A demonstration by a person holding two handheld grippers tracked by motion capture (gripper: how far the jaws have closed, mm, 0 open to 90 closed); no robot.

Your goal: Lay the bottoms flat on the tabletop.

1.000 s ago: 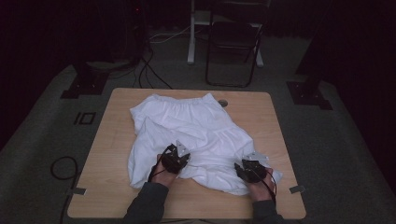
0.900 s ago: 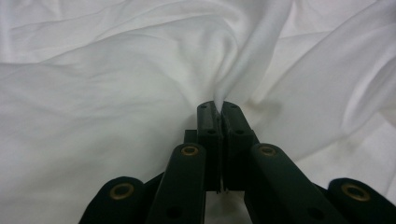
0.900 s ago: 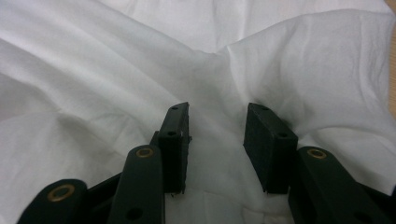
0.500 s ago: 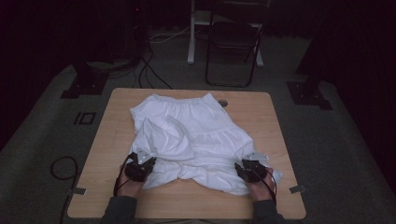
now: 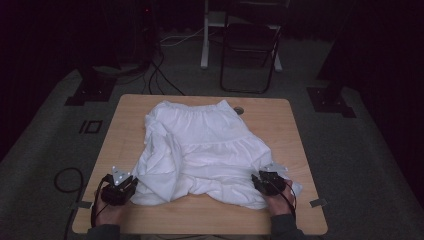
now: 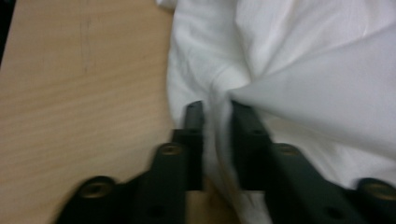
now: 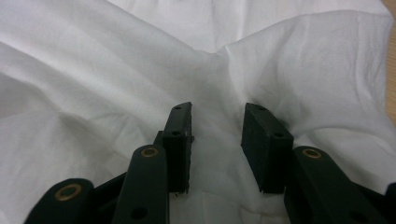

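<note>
White garment [image 5: 210,150] lies spread over the middle of the wooden table [image 5: 280,220], waistband toward the far edge, hem toward the person.

Left gripper [image 5: 119,187] sits at the near left corner of the table, against the garment's left hem corner. Its jaws have just been opening; in the left gripper view [image 6: 215,116] a bunched fold of cloth still runs through the narrow gap between them, and the blur leaves it unclear whether the pads press on it.

Right gripper [image 5: 270,182] rests on the hem at the near right. In the right gripper view [image 7: 217,123] the jaws stand apart, released, with cloth lying slack under and between them and not pinched.

High view gives the whole layout: both hands at the near edge, a folded-over ridge down the garment's left side, a folding chair [image 5: 250,55] beyond the table. The gripper views add the jaw gaps and the cloth's creases; the left one also shows bare wood [image 6: 84,93] beside the hem.
</note>
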